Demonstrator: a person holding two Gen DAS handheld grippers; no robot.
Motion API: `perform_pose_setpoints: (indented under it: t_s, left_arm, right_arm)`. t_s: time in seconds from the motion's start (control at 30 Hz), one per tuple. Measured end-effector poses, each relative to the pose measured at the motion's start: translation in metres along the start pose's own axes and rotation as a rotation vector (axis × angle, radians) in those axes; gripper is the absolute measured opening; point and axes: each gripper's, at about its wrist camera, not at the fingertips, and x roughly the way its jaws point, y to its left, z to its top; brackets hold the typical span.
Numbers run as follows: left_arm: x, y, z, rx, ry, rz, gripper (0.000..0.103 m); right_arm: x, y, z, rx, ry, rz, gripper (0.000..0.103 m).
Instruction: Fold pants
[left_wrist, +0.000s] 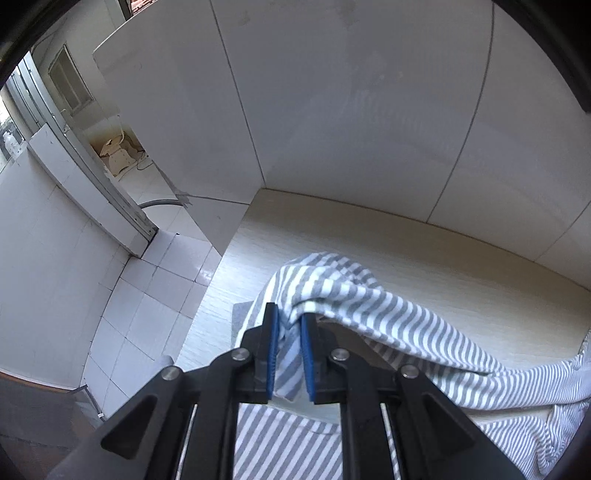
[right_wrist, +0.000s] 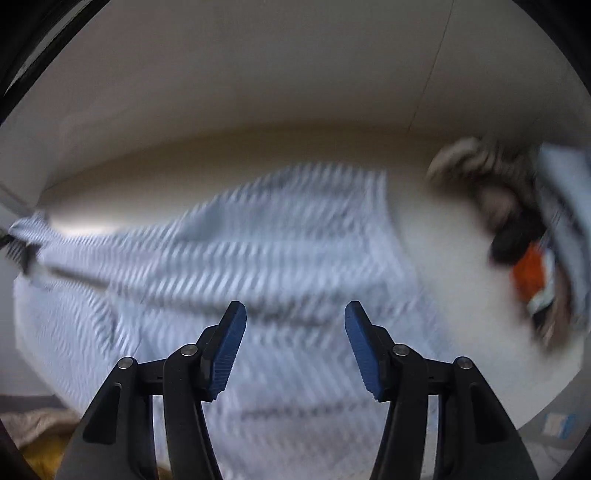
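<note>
1. Leftmost, white floor tiles (left_wrist: 147, 306) beside a pale wood-grain table (left_wrist: 424, 258), backed by white wall panels (left_wrist: 351, 110); sliding door frame (left_wrist: 92, 177) at far left.
2. Then left tongs (left_wrist: 289, 315), nearly closed, blue pads (left_wrist: 272, 354) pinching a bunched fold of the grey-and-white striped pants (left_wrist: 388, 325); cloth lifted off the table, draping rightward, more of it lying below the tongs.
3. Further right, in the blurred right wrist view, pants (right_wrist: 240, 240) spread across the table (right_wrist: 443, 229) under and beyond the right tongs (right_wrist: 295, 314); jaws standing apart, gripping nothing.
4. Far right, a blurred heap of other clothes (right_wrist: 517, 221), with orange among it; items not distinguishable.
</note>
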Motion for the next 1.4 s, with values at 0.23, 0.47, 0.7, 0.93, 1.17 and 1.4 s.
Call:
perform_pose_setpoints:
  t_s: [0.23,0.47,0.7,0.93,1.17,1.4]
  left_arm:
    - [-0.001,-0.005,-0.021,0.027,0.032,-0.027,0.034]
    - [-0.012,0.01,-0.032,-0.04,0.062,-0.043,0.036]
    - [-0.039,-0.016,-0.026,-0.034,0.048,-0.139,0.046]
    - [-0.009,-0.057,-0.024,-0.025,0.122,-0.25,0.046]
    - [0.018,-0.056,-0.038,-0.144,0.185,-0.287,0.046]
    - [0.028,-0.044,-0.031,-0.254,0.141,-0.278,0.04]
  right_arm:
    - [0.05,-0.026,0.064,-0.004,0.013,-0.146,0.058]
    - [0.083,-0.031,0.073,-0.001,0.049,-0.108,0.058]
    - [0.089,-0.028,0.064,-0.032,0.024,-0.071,0.024]
    - [0.055,-0.018,0.043,-0.085,-0.071,-0.104,0.014]
    - [0.008,-0.025,0.027,-0.089,-0.152,-0.094,0.014]
    - [-0.001,-0.006,0.023,-0.105,-0.13,-0.114,0.014]
